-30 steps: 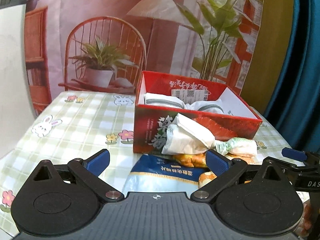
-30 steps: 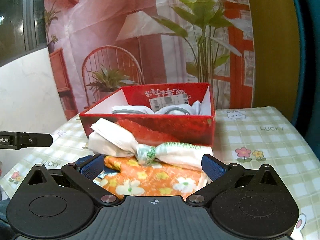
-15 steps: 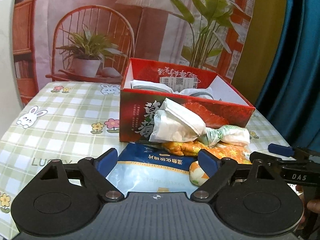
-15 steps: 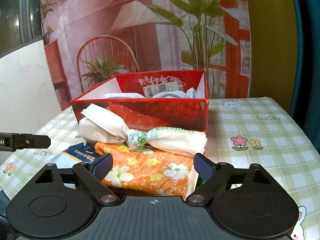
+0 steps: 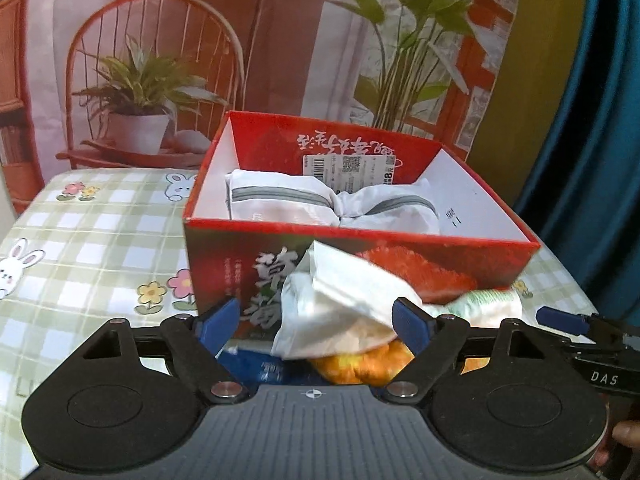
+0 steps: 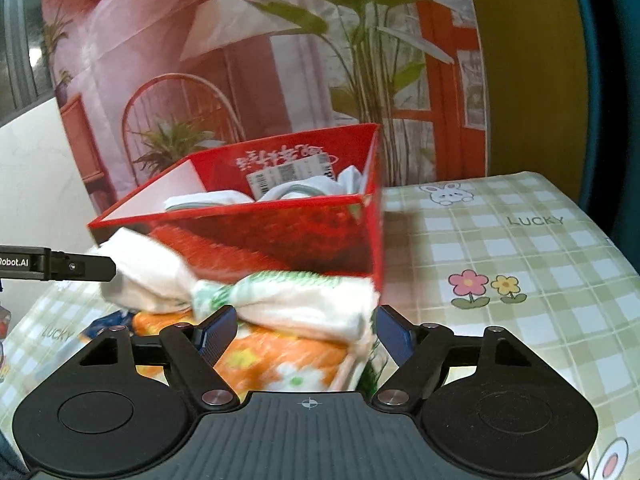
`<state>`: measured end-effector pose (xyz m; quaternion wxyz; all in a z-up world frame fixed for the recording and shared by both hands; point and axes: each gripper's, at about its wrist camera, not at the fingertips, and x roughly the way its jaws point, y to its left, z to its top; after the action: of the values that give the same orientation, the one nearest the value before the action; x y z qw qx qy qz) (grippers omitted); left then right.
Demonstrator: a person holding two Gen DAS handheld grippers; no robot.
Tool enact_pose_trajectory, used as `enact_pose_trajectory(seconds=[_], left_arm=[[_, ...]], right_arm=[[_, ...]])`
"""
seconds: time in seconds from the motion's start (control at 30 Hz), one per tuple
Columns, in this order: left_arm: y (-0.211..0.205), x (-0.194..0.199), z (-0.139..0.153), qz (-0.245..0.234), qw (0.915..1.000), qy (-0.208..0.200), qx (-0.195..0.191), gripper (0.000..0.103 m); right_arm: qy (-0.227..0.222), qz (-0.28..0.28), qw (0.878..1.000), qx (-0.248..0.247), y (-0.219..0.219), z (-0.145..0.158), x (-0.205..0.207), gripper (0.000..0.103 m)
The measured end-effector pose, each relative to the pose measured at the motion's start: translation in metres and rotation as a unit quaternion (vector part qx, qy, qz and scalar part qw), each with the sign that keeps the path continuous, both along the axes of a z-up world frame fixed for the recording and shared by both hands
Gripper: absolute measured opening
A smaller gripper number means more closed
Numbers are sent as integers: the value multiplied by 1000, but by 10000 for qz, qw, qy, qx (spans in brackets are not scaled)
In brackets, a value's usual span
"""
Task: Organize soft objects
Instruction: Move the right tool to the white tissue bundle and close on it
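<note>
A red cardboard box (image 5: 224,264) (image 6: 320,240) stands on the table with a white grey-striped cloth bundle (image 5: 328,208) inside. In front of it lies a pile: a white tissue pack with a green middle (image 5: 344,308) (image 6: 280,300) on an orange floral pack (image 5: 360,364) (image 6: 276,360), beside a blue pack (image 5: 260,368). My left gripper (image 5: 316,320) is open, its fingers either side of the white pack's left end. My right gripper (image 6: 306,330) is open, its fingers either side of the pile's right end. Neither visibly clamps anything.
The table (image 6: 520,264) has a green checked cloth with rabbits and flowers. A printed backdrop (image 5: 160,40) hangs behind the box. A blue curtain (image 5: 592,160) hangs at the right. The right gripper's finger (image 5: 560,320) shows at the left view's right edge.
Both grippers have moved forward toward the pile and the box, which now look closer. Both grippers have stayed open. The white pack looks blurred in the current frames.
</note>
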<state>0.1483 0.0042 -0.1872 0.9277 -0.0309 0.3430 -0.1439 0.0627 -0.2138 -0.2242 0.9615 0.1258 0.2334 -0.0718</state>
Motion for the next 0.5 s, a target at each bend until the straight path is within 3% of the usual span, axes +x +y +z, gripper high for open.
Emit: enact_pose_trajectory(seconds=[0.23, 0.47, 0.5], left_arm=[[-10, 18, -15, -60, 9997, 243, -42, 85], [-11, 24, -21, -187, 9994, 241, -169, 85], [-11, 25, -21, -213, 9993, 258, -195, 80]], right_arm=[[47, 102, 9998, 179, -18, -8, 24, 74], [66, 248, 9991, 352, -22, -13, 35, 74], [63, 255, 9990, 373, -22, -13, 36, 71]])
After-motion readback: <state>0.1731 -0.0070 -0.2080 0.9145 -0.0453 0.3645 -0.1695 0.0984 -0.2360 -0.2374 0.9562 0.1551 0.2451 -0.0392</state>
